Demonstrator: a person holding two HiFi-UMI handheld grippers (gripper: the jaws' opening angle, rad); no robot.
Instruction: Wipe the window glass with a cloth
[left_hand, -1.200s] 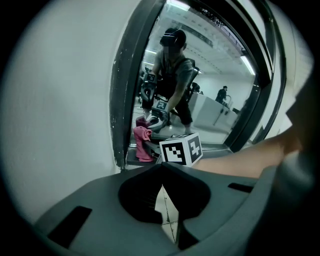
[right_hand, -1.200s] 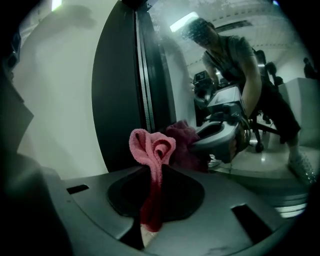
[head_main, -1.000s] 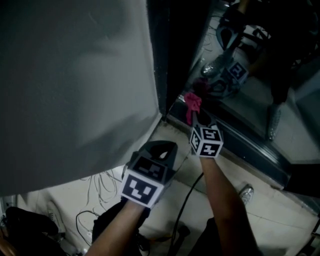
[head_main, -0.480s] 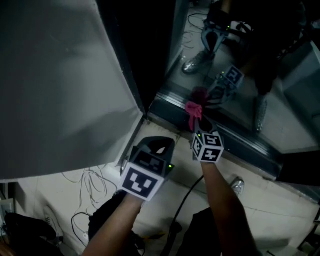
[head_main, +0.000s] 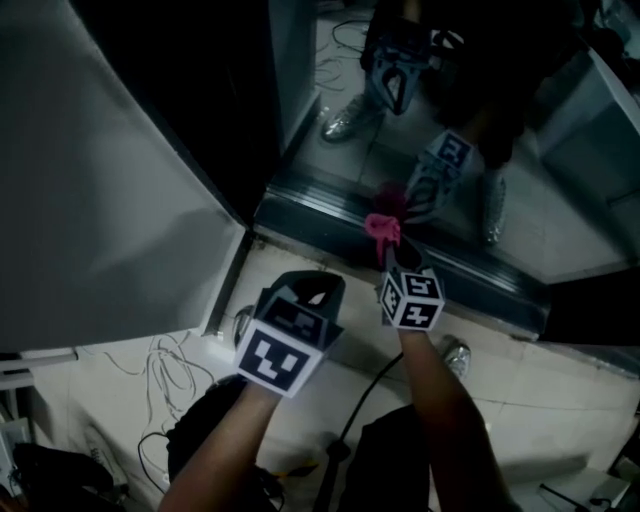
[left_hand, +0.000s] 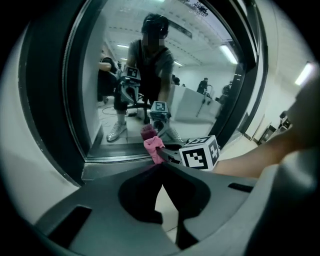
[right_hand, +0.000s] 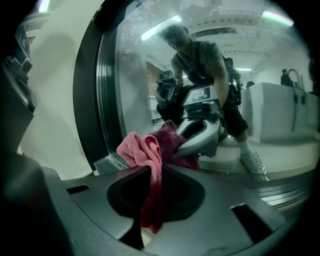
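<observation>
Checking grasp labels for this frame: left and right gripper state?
Left gripper: shut, nothing between the jaws.
Right gripper: shut on the pink cloth.

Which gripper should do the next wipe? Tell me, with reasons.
Right. The right gripper is shut on the pink cloth, which appears to meet the window glass low down. The left gripper is shut on nothing and sits back from the glass.

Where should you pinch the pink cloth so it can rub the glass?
Pinch it across the middle, coming from the room side, as the right gripper does now. Its jaws are shut on the cloth, a bunched wad sticks out past the tips toward the glass, and a tail hangs below. That wad is probably best left free for rubbing.
</observation>
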